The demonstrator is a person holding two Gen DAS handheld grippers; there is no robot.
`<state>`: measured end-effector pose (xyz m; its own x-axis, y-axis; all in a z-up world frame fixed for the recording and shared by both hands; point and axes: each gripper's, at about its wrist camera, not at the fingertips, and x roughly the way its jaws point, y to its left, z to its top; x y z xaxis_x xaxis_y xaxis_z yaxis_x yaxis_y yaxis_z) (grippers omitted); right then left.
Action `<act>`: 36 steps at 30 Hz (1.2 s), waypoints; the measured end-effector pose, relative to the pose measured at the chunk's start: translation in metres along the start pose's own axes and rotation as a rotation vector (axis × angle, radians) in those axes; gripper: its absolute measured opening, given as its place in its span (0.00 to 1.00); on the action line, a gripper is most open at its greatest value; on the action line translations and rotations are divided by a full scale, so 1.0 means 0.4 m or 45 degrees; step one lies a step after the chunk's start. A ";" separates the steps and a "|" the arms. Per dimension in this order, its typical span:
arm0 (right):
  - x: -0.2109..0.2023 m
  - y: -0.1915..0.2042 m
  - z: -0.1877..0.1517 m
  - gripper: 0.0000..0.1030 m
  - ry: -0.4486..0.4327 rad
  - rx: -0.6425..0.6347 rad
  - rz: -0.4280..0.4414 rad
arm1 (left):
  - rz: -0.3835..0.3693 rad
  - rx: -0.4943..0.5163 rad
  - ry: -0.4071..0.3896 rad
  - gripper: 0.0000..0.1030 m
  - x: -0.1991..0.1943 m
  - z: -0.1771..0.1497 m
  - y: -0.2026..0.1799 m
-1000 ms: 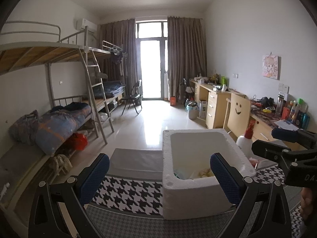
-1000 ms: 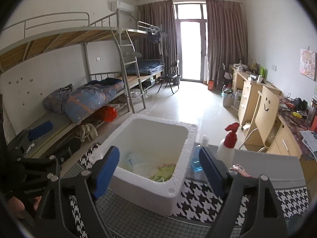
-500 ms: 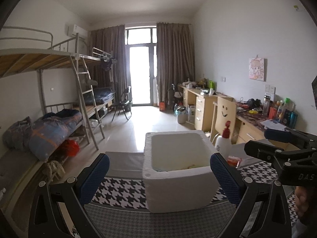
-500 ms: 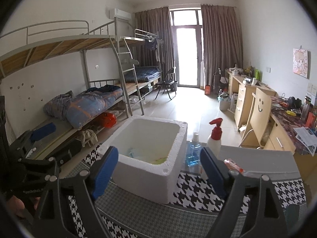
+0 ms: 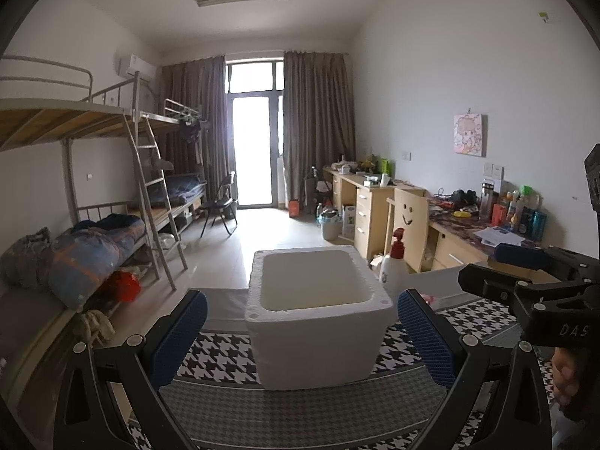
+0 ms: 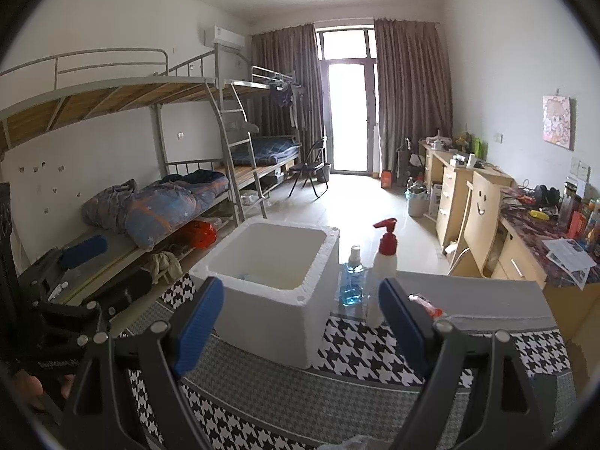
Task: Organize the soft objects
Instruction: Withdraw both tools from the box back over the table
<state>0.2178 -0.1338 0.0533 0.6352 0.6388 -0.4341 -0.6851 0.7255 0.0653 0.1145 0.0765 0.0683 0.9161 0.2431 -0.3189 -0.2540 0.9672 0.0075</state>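
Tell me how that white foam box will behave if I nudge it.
The foam box looks like expanded polystyrene, so probably light; it may slide on the houndstooth cloth. Its crumbly rim could chip. It may knock the pump bottle beside it.

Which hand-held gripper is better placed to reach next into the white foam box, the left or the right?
Probably the left hand-held gripper: the foam box sits centred between its open fingers. The right hand-held gripper, also open, has the box off to its left.

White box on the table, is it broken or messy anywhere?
A little. The white foam box stands upright on the houndstooth cloth, but its rim is rough and crumbly along the right edge. The pump bottle and blue spray bottle stand upright beside it; nothing spilled.
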 end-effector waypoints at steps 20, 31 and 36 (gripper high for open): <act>-0.100 -0.032 -0.077 0.92 -0.068 0.026 -0.096 | -0.130 0.007 0.008 0.99 -0.041 -0.063 -0.073; -0.143 -0.039 -0.110 0.92 -0.094 0.030 -0.151 | -0.150 0.005 0.005 0.99 -0.043 -0.087 -0.101; -0.159 -0.046 -0.129 0.92 -0.096 0.043 -0.174 | -0.184 -0.012 0.021 0.99 -0.035 -0.112 -0.115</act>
<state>0.1713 -0.2010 0.0332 0.7474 0.5501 -0.3725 -0.5789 0.8144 0.0413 0.0995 0.0253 0.0297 0.9382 0.1002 -0.3313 -0.1229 0.9912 -0.0483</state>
